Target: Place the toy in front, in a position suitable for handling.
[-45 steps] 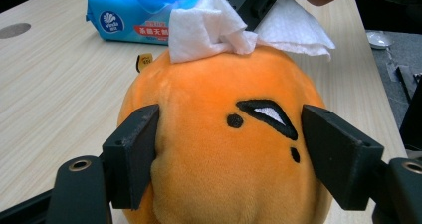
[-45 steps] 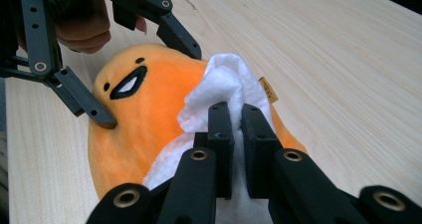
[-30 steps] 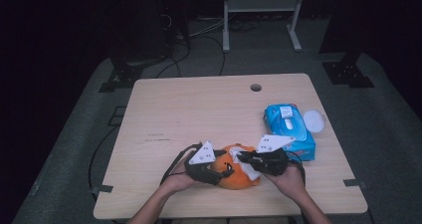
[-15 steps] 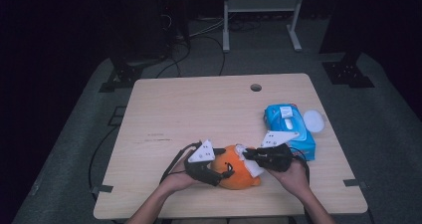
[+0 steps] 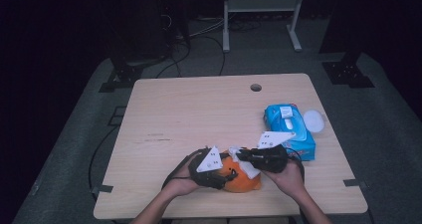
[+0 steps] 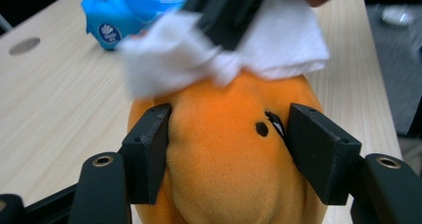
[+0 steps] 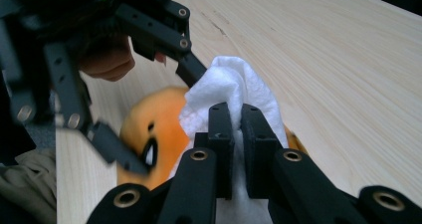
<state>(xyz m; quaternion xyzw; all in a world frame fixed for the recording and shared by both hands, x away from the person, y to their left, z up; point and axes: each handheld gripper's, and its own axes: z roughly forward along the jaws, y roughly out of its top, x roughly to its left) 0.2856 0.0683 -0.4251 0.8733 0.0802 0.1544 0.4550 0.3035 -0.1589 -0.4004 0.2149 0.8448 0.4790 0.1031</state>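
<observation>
An orange plush toy (image 5: 240, 178) with a small black face lies near the table's front edge. My left gripper (image 5: 222, 173) is shut on the plush (image 6: 226, 149), one jaw pressed into each side. My right gripper (image 5: 240, 156) is shut on a white wipe (image 7: 230, 84) that bunches between its jaws. The wipe (image 6: 214, 50) rests on top of the plush (image 7: 142, 129), and the right gripper comes down on it from above in the left gripper view.
A blue wipes pack (image 5: 289, 127) lies to the right of the plush, with a round white lid (image 5: 313, 120) beside it. A cable hole (image 5: 256, 87) sits near the table's far edge. Light wood table (image 5: 199, 109) extends behind and to the left.
My right gripper has moved left with the wipe, from beside the wipes pack onto the top of the plush. The left gripper has stayed on the plush.
</observation>
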